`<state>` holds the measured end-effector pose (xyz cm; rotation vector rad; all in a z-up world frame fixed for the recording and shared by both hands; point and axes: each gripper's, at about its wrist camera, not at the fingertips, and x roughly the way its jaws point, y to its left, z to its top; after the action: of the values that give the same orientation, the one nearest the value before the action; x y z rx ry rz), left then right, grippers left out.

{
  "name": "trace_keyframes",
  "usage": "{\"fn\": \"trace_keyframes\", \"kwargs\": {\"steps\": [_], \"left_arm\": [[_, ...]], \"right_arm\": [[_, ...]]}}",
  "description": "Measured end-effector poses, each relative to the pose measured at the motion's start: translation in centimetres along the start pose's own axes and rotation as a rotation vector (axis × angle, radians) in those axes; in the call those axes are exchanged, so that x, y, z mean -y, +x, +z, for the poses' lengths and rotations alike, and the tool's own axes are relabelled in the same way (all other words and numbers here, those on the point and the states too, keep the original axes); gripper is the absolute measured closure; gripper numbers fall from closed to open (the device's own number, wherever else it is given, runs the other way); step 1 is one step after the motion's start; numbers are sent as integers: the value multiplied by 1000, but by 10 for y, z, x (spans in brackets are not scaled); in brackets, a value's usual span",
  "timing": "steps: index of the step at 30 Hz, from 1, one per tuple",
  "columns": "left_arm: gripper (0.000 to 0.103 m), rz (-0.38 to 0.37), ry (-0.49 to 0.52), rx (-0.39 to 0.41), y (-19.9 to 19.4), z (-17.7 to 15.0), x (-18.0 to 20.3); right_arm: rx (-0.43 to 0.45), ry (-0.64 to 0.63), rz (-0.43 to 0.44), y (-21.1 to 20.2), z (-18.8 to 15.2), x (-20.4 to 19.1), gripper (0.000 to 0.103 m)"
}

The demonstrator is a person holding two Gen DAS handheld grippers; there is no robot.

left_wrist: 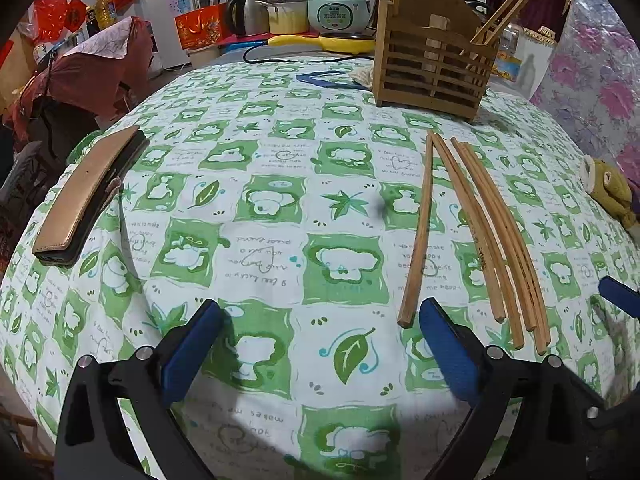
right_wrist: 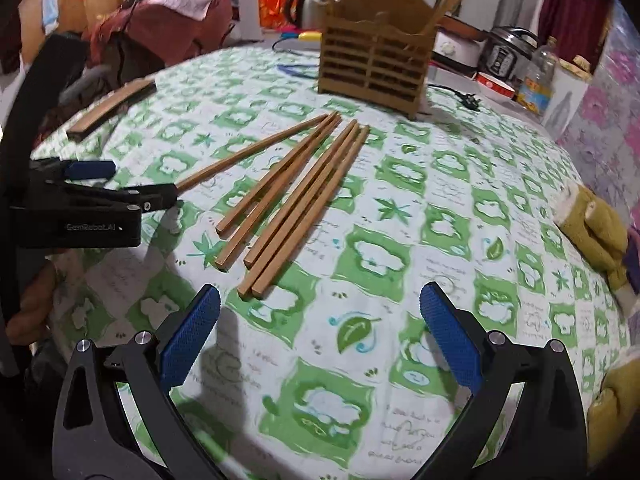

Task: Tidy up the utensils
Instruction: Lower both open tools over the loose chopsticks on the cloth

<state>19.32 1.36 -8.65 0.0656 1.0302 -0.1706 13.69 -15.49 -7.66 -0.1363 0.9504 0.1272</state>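
Note:
Several wooden chopsticks [left_wrist: 480, 236] lie side by side on the green-and-white tablecloth; they also show in the right wrist view [right_wrist: 296, 196]. A wooden slatted utensil holder [left_wrist: 436, 60] stands at the far side with a few chopsticks in it; it also shows in the right wrist view [right_wrist: 376, 68]. My left gripper [left_wrist: 320, 324] is open and empty, its right finger just beside the near end of the leftmost chopstick. My right gripper [right_wrist: 320, 312] is open and empty, just short of the chopsticks' near ends. The left gripper [right_wrist: 132, 196] also shows from the side in the right wrist view.
A brown leather case [left_wrist: 84, 196] lies at the left table edge. A plush toy [left_wrist: 612, 192] sits at the right edge. A blue loop [left_wrist: 324, 80] lies by the holder. Rice cookers, a kettle and pots [left_wrist: 336, 8] stand behind the table.

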Motion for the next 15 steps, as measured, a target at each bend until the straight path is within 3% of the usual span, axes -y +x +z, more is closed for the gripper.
{"fn": "trace_keyframes", "kwargs": {"steps": [3,6,7,10,11,15], "left_arm": [[6,-7,-1,2,0,-1,-1],[6,-14,-1,5,-1,-1,-1],[6,-16,0,6,-1,-1,-1],[6,-18,7,7,-1,-2,0],[6,-15,10,6,-1,-2,1],[6,-3,20,3,-1,-2,3]], "right_arm": [[-20,-26,-52,6,3,3,7],[8,40,-197,2,3,30,11],[27,73,-204,-2,1,42,11],[83,148,-86,-17,-10,61,11],[100,148,-85,-21,-14,62,12],[113,114,-108,-19,-18,57,29]]}}
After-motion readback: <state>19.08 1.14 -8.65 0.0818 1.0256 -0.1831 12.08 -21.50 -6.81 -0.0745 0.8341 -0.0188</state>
